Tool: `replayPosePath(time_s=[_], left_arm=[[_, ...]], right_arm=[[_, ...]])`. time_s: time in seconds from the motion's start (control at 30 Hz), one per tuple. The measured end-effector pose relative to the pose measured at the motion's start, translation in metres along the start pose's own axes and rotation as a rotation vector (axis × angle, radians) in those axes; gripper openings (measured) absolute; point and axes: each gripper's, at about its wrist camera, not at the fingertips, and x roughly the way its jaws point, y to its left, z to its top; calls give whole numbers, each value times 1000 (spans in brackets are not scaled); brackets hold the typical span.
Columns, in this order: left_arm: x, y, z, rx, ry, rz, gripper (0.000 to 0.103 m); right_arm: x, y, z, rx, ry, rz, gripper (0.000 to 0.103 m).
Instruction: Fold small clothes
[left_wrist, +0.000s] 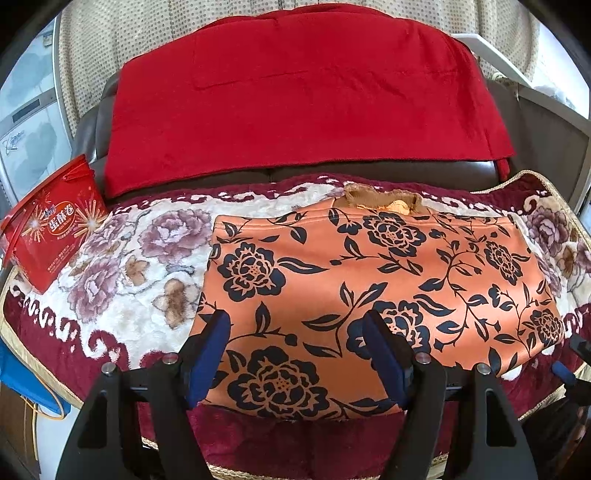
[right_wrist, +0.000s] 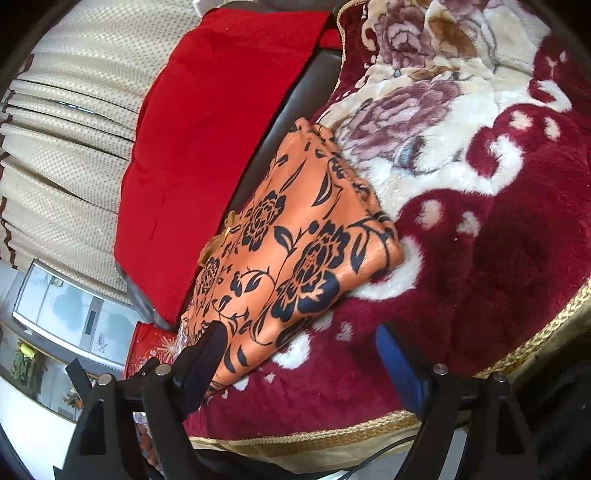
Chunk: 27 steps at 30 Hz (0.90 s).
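Fingers of left gripper (left_wrist: 295, 354) spread wide, nothing between the pads; they straddle the near-left part of the orange garment (left_wrist: 369, 280) from above, tips just over the cloth, contact uncertain. Right gripper (right_wrist: 299, 365) also wide open, empty. Its left finger (right_wrist: 207, 354) overlaps the garment's near corner in the right wrist view; its right finger (right_wrist: 399, 365) hangs over the blanket (right_wrist: 498, 229), clear of the cloth.

Garment: orange with dark flowers, already folded into a flat rectangle, lying on the plush floral blanket in front of a red cloth (left_wrist: 295, 96). Long axis runs left–right across the left wrist view, so the left gripper faces a long edge square on. Right gripper sits off the garment's right end, looking along its length.

Judgement: left gripper nearer the body of the garment; right better placed for the end corner. Fold looks largely done.
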Motion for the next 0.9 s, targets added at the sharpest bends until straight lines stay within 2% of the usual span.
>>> replayPosePath(time_s=[0.17, 0.27, 0.47, 0.67, 0.73, 0.77, 0.87, 0.9], left_arm=[[6, -5, 0, 7, 15, -9, 75], [10, -8, -2, 8, 27, -23, 75], [27, -14, -6, -10, 69, -73, 75], [44, -26, -10, -19, 118, -117, 75], [46, -27, -11, -18, 122, -118, 75], [47, -27, -12, -17, 123, -116, 75], [49, -24, -13, -26, 129, -117, 75], [49, -23, -13, -29, 130, -117, 75]], right_arm=[[-4, 1, 2, -26, -30, -23, 88], [-2, -2, 2, -29, -34, -38, 100], [0, -10, 4, 12, -38, -21, 100], [9, -20, 18, 105, -50, 18, 103], [9, -22, 22, 121, -42, 65, 103], [9, -24, 23, 138, -31, 99, 102], [7, -31, 26, 170, -14, 112, 94], [8, -33, 25, 181, 0, 140, 94]])
